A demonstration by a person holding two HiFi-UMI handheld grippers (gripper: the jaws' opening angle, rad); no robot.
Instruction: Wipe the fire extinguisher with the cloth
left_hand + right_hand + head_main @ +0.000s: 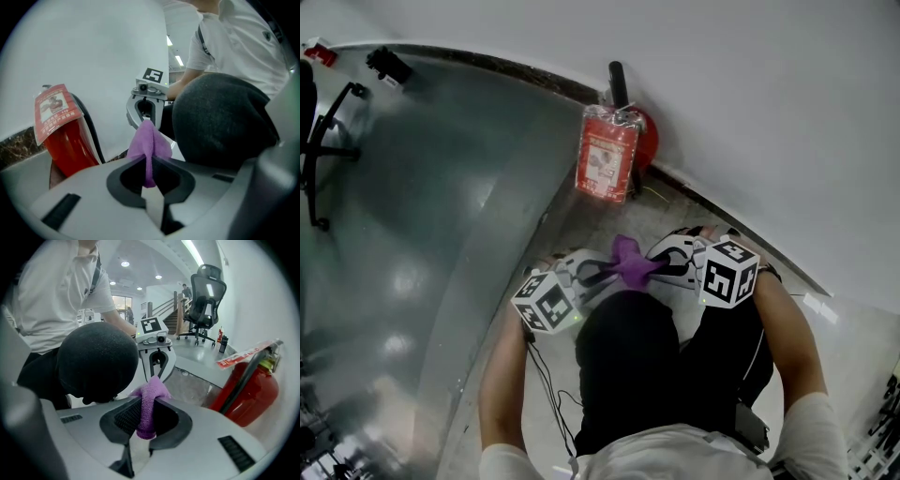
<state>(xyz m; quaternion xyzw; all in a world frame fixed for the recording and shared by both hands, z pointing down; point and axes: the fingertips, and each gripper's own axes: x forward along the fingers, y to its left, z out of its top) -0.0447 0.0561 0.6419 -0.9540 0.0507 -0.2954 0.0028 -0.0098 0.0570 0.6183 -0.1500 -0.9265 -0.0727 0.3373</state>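
The soft, light cloth [630, 260] sits bunched at frame centre. The left gripper [602, 274] and right gripper [661, 268] each have their fingers clamped on a thin fold; a fuller wad would likely wipe better. The fire extinguisher [643, 141], probably heavy and slick, stands upper centre by the wall.

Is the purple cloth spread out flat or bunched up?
Bunched up: the purple cloth is crumpled between the left gripper and the right gripper, both shut on it.

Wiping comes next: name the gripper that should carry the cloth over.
Probably right: the right gripper clamps a thick bunch of cloth, the left gripper only a thin fold; the fire extinguisher stands ahead of both.
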